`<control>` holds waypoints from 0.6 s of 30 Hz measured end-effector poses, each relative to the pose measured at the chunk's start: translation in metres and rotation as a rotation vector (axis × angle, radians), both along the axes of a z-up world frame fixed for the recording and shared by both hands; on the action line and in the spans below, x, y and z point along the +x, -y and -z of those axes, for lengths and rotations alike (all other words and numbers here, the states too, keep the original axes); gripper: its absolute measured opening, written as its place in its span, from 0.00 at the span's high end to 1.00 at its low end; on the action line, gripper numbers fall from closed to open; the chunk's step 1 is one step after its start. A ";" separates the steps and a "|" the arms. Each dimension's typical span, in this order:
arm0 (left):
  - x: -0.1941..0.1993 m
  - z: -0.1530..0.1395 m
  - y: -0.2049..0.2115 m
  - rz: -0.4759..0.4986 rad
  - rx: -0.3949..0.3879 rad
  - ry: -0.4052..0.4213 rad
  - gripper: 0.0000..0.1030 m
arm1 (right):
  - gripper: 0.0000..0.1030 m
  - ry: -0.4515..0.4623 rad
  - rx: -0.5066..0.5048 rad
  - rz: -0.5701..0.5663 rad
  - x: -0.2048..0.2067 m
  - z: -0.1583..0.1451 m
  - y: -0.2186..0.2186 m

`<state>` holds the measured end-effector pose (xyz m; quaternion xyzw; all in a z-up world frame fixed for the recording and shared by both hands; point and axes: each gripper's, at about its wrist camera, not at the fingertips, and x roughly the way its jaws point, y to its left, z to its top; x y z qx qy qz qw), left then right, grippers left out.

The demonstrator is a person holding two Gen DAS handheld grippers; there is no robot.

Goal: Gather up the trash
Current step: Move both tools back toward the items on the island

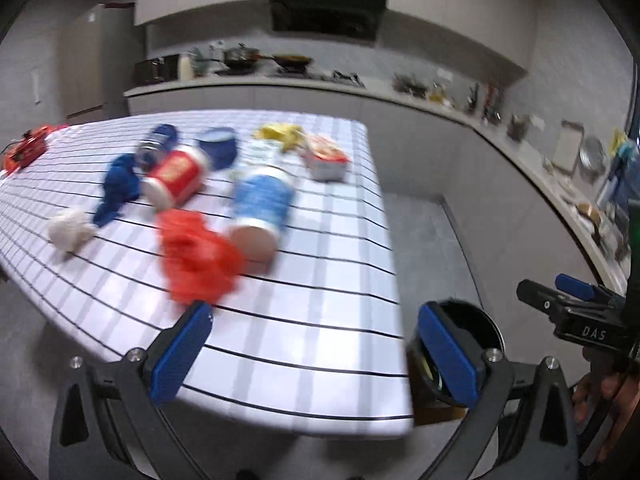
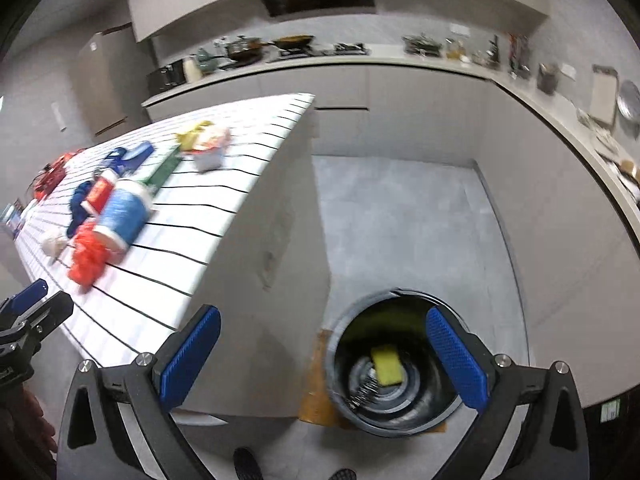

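Observation:
Trash lies on the striped table (image 1: 312,344): crumpled red paper (image 1: 198,258), a blue-labelled tub (image 1: 262,202), a red-labelled tub (image 1: 176,178), blue crumpled paper (image 1: 118,188), a white wad (image 1: 70,230), a blue can (image 1: 158,146), a yellow wrapper (image 1: 280,134) and a small box (image 1: 326,158). My left gripper (image 1: 316,356) is open and empty above the table's near edge, just short of the red paper. My right gripper (image 2: 324,360) is open and empty above the dark bin (image 2: 396,364), which holds a yellow sponge (image 2: 387,365) and a metal scrubber (image 2: 362,394).
The bin stands on the floor by the table's right corner; it also shows in the left wrist view (image 1: 476,326). A red object (image 1: 26,148) lies at the table's far left. A kitchen counter (image 1: 440,100) with cookware runs along the back and right walls.

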<state>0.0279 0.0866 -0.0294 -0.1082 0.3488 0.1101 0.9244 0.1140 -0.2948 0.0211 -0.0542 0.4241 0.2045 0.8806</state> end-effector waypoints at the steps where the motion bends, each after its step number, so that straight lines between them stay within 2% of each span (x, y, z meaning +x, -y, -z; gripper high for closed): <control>1: -0.005 0.001 -0.013 -0.019 -0.002 0.004 0.00 | 0.00 0.010 0.000 -0.015 -0.004 -0.003 -0.014; 5: -0.012 0.006 -0.054 -0.062 0.027 -0.043 0.00 | 0.00 0.034 0.000 -0.072 -0.017 -0.008 -0.065; 12: -0.035 0.016 -0.118 -0.113 0.004 -0.057 0.00 | 0.00 0.061 0.010 -0.159 -0.036 -0.010 -0.150; 18: -0.045 0.023 -0.158 -0.142 -0.012 -0.050 0.00 | 0.00 0.068 0.018 -0.174 -0.043 -0.007 -0.199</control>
